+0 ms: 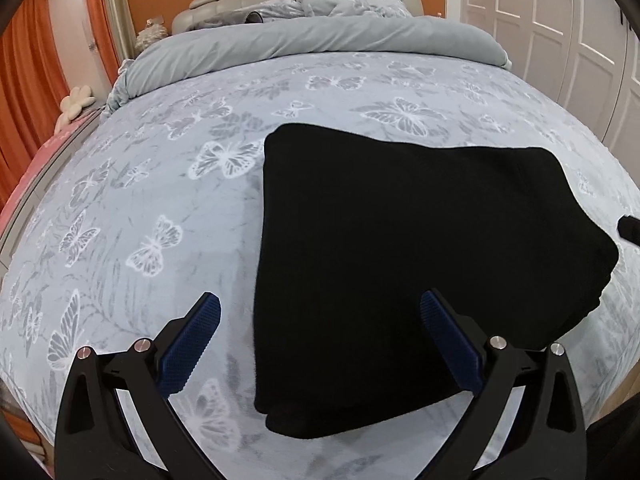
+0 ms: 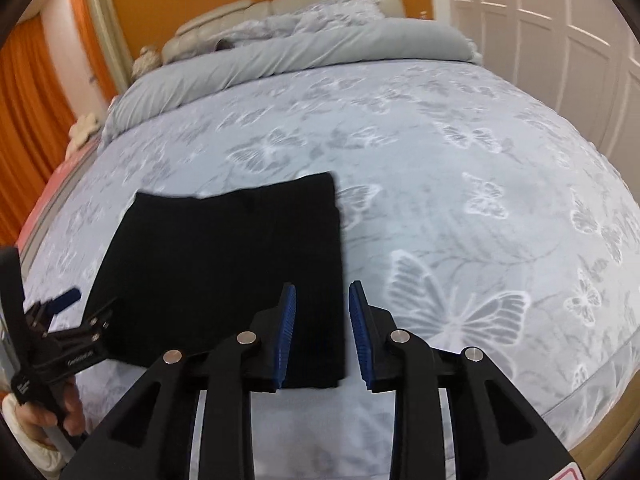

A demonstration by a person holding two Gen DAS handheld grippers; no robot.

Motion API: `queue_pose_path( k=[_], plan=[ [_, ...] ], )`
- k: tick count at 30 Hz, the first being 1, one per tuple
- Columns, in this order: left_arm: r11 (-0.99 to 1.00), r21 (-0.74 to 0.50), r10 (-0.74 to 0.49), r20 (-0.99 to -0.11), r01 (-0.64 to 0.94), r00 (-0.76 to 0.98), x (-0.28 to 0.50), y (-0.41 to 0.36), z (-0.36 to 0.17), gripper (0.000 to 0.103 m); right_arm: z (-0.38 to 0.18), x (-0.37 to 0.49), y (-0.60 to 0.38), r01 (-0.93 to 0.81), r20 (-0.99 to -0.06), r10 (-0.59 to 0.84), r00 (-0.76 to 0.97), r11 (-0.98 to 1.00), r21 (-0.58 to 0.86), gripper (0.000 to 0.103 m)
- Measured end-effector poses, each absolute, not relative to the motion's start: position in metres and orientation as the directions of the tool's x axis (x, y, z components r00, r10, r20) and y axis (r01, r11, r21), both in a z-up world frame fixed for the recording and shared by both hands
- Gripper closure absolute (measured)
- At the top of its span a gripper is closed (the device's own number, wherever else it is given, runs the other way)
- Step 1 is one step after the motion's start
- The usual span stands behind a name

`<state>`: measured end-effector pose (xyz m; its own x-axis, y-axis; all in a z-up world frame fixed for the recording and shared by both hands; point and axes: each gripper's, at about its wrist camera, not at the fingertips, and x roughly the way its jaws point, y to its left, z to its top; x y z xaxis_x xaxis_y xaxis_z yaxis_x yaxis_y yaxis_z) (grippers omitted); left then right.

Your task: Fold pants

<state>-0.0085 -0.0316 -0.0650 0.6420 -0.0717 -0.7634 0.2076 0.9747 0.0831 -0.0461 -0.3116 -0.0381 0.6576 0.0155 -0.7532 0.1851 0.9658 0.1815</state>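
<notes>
- Left wrist view: the black pants lie folded into a compact, roughly square stack on the butterfly-print bedspread, near the foot of the bed and well apart from the grey duvet rolled back by the headboard.
- The left gripper hovers with its jaws wide and empty; its right pad shows against the cloth, its left pad against bare bedspread, so the stack's left edge runs between them.
- Right wrist view: the right gripper stands at a narrow gap, holding nothing, and the stack's right edge lies in line with that gap.
- From this gripper the pants spread ahead and to the left; from the left gripper they spread ahead and to the right.
- Each hand looks about equally near its own side of the stack.
- The stack's long axis is hard to call through the fisheye bend.
- Judging by the tidy stack, the folding looks nearly or fully done.
</notes>
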Motion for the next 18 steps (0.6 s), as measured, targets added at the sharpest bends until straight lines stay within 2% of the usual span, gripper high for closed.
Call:
queue_pose_path(
  k=[3, 6, 8, 9, 10, 11, 12, 13, 14, 16, 18],
  plan=[
    [0.974, 0.075, -0.080, -0.769, 0.213, 0.635, -0.008, -0.033, -0.067, 0.005, -0.046, -0.064, -0.324, 0.153, -0.722, 0.065, 0.689, 0.961, 0.232, 0.070],
    [0.973, 0.058, -0.098, -0.772, 0.223, 0.628, -0.008, -0.033, -0.067, 0.005, -0.048, -0.071, -0.323, 0.109, -0.722, 0.111, 0.683, 0.962, 0.251, 0.070],
    [0.971, 0.057, -0.104, -0.773, 0.231, 0.626, -0.008, -0.035, -0.068, 0.005, -0.045, -0.066, -0.318, 0.084, -0.723, 0.133, 0.677, 0.963, 0.257, 0.053],
    [0.970, 0.056, -0.108, -0.774, 0.238, 0.623, -0.008, -0.036, -0.069, 0.005, -0.046, -0.062, -0.315, 0.076, -0.729, 0.145, 0.669, 0.962, 0.261, 0.042],
    [0.968, 0.053, -0.114, -0.779, 0.244, 0.617, -0.008, -0.037, -0.070, 0.005, -0.050, -0.054, -0.311, 0.062, -0.741, 0.163, 0.651, 0.962, 0.266, 0.041],
    [0.968, 0.049, -0.115, -0.783, 0.246, 0.612, -0.007, -0.038, -0.071, 0.005, -0.055, -0.046, -0.305, 0.044, -0.756, 0.176, 0.631, 0.964, 0.261, 0.044],
    [0.968, 0.044, -0.119, -0.787, 0.248, 0.606, -0.006, -0.037, -0.072, 0.005, -0.061, -0.038, -0.297, 0.018, -0.770, 0.193, 0.608, 0.966, 0.257, 0.061],
    [0.968, 0.039, -0.123, -0.789, 0.250, 0.601, -0.006, -0.037, -0.073, 0.005, -0.064, -0.032, -0.291, 0.008, -0.788, 0.190, 0.586, 0.971, 0.240, 0.088],
    [0.968, 0.040, -0.122, -0.791, 0.249, 0.600, -0.005, -0.036, -0.074, 0.005, -0.065, -0.026, -0.286, 0.001, -0.794, 0.190, 0.578, 0.972, 0.233, 0.097],
    [0.968, 0.051, -0.113, -0.788, 0.246, 0.605, -0.003, -0.034, -0.074, 0.005, -0.048, -0.023, -0.282, -0.038, -0.752, 0.257, 0.607, 0.955, 0.296, 0.098],
    [0.970, 0.050, -0.108, -0.785, 0.236, 0.610, -0.003, -0.029, -0.072, 0.005, -0.013, -0.031, -0.283, -0.085, -0.665, 0.308, 0.680, 0.934, 0.346, 0.098]
  ],
)
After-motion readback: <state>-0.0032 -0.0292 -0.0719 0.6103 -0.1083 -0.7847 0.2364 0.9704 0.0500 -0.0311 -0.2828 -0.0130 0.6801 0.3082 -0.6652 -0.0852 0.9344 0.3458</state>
